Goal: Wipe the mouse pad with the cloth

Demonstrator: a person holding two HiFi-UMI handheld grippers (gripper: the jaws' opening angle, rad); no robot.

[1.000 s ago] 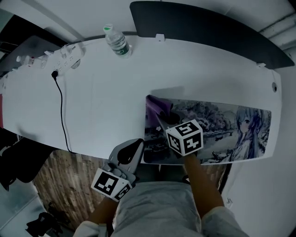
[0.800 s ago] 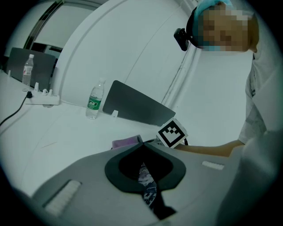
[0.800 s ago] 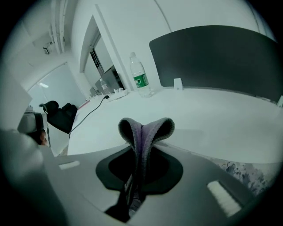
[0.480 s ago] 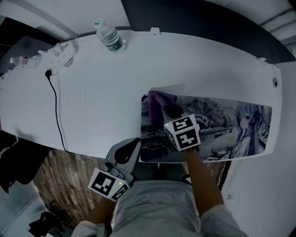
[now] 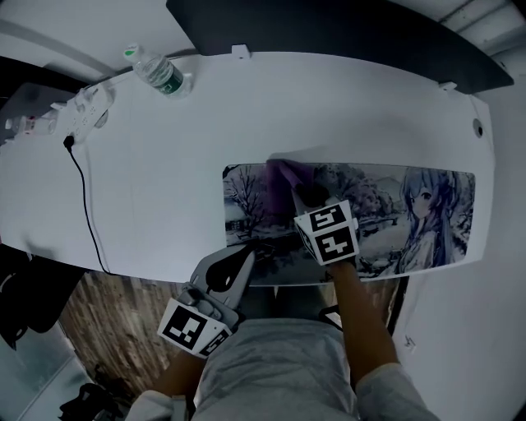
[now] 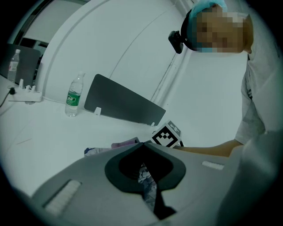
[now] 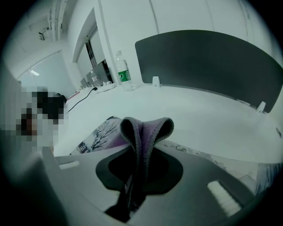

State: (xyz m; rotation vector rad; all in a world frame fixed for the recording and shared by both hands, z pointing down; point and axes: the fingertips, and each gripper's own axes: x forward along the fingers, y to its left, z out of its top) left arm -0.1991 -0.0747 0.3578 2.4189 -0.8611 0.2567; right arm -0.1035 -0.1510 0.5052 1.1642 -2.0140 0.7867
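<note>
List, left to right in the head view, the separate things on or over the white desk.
Power strip → water bottle → left tool, shut on the mouse pad → purple cloth, held in the right tool.

**Much of the pad and cloth lay out of sight**

In the head view the right gripper (image 5: 306, 196) covered the near part of the cloth (image 5: 283, 177). Its marker cube (image 5: 329, 234) and the arm (image 5: 353, 304) hid a stretch of the pad's (image 5: 386, 222) near edge. The left gripper (image 5: 244, 255) hid the spot where it pinched the pad, and its own view showed only a sliver of print between the jaws. The bottle's (image 5: 158, 72) label was too small to read. The panel (image 5: 329, 25) ran off the top edge.
</note>
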